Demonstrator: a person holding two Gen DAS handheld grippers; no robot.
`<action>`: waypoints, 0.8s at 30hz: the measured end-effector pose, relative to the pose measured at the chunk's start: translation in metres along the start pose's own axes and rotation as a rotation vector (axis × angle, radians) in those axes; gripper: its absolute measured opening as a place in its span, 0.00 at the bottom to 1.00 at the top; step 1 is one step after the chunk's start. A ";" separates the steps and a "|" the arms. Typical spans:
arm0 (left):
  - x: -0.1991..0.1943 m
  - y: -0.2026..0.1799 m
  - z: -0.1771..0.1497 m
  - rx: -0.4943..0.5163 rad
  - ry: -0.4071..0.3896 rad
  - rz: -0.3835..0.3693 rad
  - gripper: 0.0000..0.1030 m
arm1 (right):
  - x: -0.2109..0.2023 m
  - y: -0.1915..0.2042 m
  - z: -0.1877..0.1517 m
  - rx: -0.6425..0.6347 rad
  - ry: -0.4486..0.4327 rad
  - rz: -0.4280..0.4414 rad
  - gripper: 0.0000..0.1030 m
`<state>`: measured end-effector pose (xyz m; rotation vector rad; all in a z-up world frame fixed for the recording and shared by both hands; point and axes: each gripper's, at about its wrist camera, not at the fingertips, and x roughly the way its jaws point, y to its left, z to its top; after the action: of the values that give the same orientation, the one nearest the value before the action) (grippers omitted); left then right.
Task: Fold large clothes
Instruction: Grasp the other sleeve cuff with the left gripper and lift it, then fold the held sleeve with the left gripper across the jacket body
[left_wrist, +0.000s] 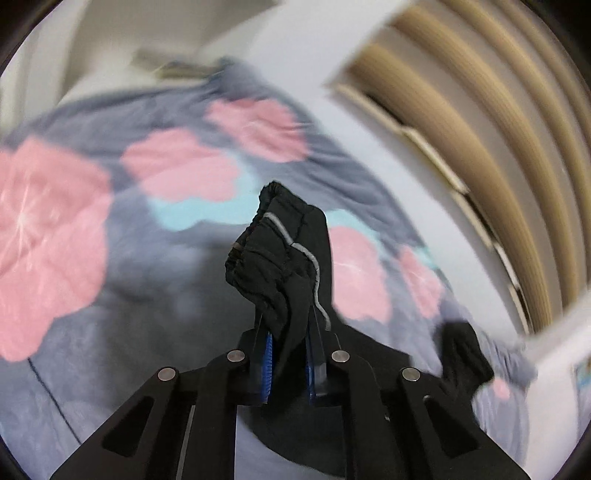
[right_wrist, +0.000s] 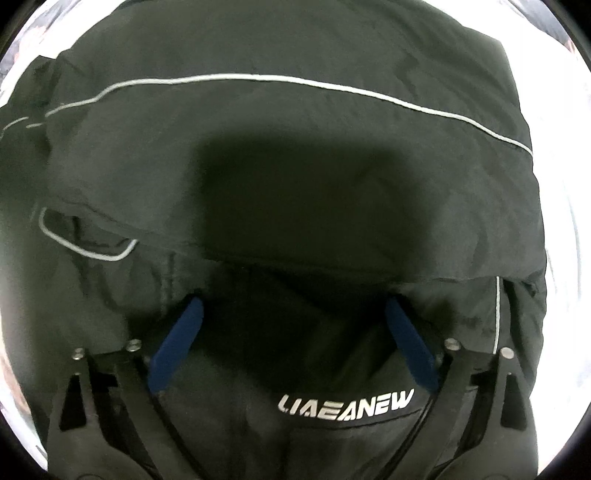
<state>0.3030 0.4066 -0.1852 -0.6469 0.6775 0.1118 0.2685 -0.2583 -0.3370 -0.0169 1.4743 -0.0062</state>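
Black fabric fills both views. Left gripper (left_wrist: 290, 317) is clamped on a bunched elastic cuff (left_wrist: 266, 240) of the black jacket (left_wrist: 295, 280), lifted above a grey bedspread (left_wrist: 147, 258) with pink flowers, blurred. Right gripper (right_wrist: 291, 306) has its blue pads (right_wrist: 177, 343) spread wide apart, tips tucked under a fold of the jacket (right_wrist: 295, 166), close above its white lettering (right_wrist: 345, 404).

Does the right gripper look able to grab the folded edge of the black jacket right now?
Probably yes: the right gripper is open, its blue fingers spread wide against the black jacket, and the folded edge lies between their tips, unobstructed.
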 end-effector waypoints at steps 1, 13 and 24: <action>-0.007 -0.017 -0.003 0.039 0.001 -0.018 0.13 | -0.001 -0.001 -0.001 0.000 -0.001 0.006 0.88; -0.033 -0.236 -0.095 0.441 0.143 -0.258 0.13 | -0.055 -0.031 -0.032 0.020 -0.132 0.079 0.83; -0.006 -0.391 -0.206 0.662 0.364 -0.455 0.13 | -0.070 -0.105 -0.066 0.113 -0.188 -0.026 0.84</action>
<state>0.3025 -0.0272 -0.0997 -0.1629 0.8413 -0.6442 0.1962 -0.3628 -0.2719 0.0545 1.2839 -0.1065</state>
